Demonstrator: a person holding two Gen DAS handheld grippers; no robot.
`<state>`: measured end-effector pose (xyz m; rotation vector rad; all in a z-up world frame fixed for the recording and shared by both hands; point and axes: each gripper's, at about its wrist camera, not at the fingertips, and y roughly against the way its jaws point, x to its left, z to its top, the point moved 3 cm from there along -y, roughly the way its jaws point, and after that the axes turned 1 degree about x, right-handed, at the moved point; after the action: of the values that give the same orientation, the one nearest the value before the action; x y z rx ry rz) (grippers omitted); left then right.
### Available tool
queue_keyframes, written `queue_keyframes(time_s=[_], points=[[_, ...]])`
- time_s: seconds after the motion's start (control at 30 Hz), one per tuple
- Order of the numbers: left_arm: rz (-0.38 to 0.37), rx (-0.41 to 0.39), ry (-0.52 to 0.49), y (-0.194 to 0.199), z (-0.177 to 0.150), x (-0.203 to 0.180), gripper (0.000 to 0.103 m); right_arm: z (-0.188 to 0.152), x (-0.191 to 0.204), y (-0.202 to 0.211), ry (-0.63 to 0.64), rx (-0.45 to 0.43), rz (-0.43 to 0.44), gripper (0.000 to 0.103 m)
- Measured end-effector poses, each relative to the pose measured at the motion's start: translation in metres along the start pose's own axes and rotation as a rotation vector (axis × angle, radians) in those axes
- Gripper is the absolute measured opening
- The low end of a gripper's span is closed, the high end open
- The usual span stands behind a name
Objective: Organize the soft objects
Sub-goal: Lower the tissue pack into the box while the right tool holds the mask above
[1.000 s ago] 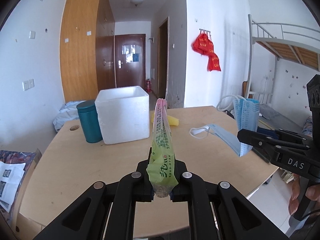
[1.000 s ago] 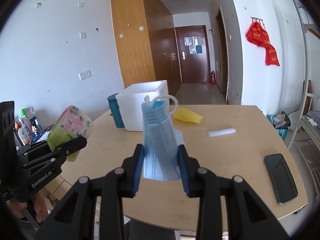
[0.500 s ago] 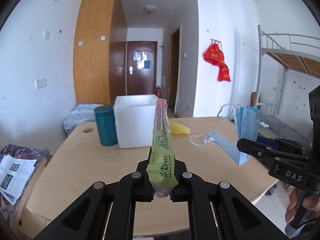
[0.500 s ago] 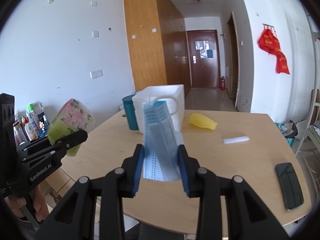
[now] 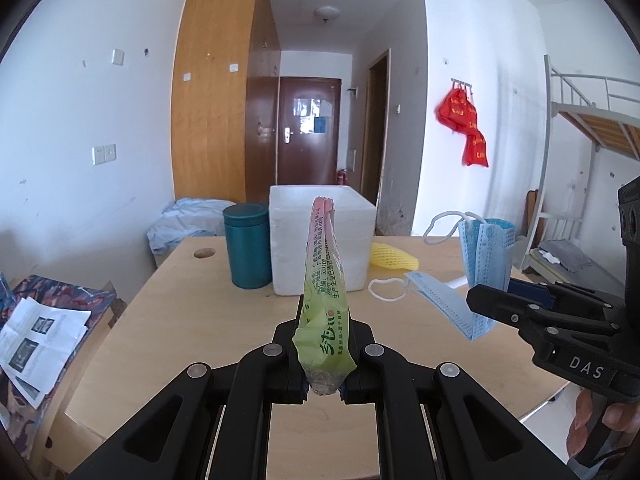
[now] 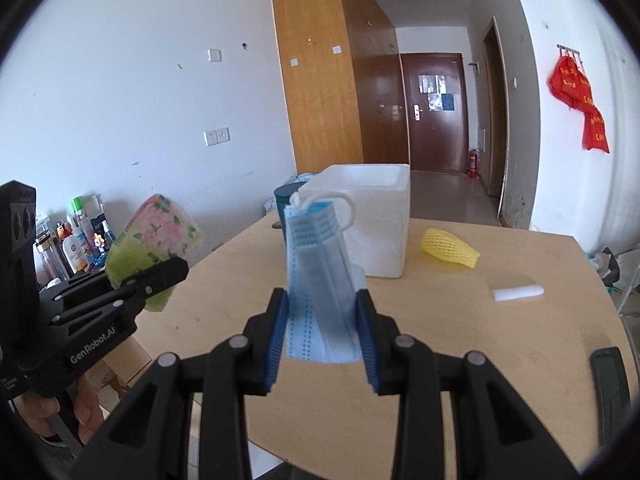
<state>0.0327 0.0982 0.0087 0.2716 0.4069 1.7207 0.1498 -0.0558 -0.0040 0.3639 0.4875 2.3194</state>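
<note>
My left gripper (image 5: pixel 324 356) is shut on a soft green and pink tissue pack (image 5: pixel 324 280), which stands upright between its fingers above the near edge of the wooden table (image 5: pixel 200 340). In the right wrist view the same pack (image 6: pixel 156 236) shows at the left in the left gripper (image 6: pixel 160 276). My right gripper (image 6: pixel 322 320) is shut on a bundle of blue face masks (image 6: pixel 320 272); one mask (image 5: pixel 436 300) sticks out of the bundle sideways. A white foam box (image 5: pixel 320 240) stands open-topped at the table's far side, ahead of both grippers.
A teal canister (image 5: pixel 246 250) stands left of the box. A yellow foam net (image 6: pixel 448 246) and a white foam strip (image 6: pixel 516 292) lie to its right. A black phone (image 6: pixel 612 384) lies near the right edge. Papers (image 5: pixel 36 340) lie left of the table.
Both grippers have swung to the left along the table's near edge, so the box and canister sit further right in each view. Both grips are unchanged.
</note>
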Motion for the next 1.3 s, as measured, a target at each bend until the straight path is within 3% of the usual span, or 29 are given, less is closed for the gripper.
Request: queue_keyframes(time_s=[0.67, 1.3], points=[[0.013, 0.011, 0.013, -0.033, 0.024, 0.013, 0.010, 0.027, -0.002, -0.023, 0.001, -0.002, 0.020, 0.038], [0.015, 0.007, 0.006, -0.092, 0.080, 0.018, 0.010, 0.081, -0.023, -0.063, 0.000, -0.007, 0.032, 0.038]])
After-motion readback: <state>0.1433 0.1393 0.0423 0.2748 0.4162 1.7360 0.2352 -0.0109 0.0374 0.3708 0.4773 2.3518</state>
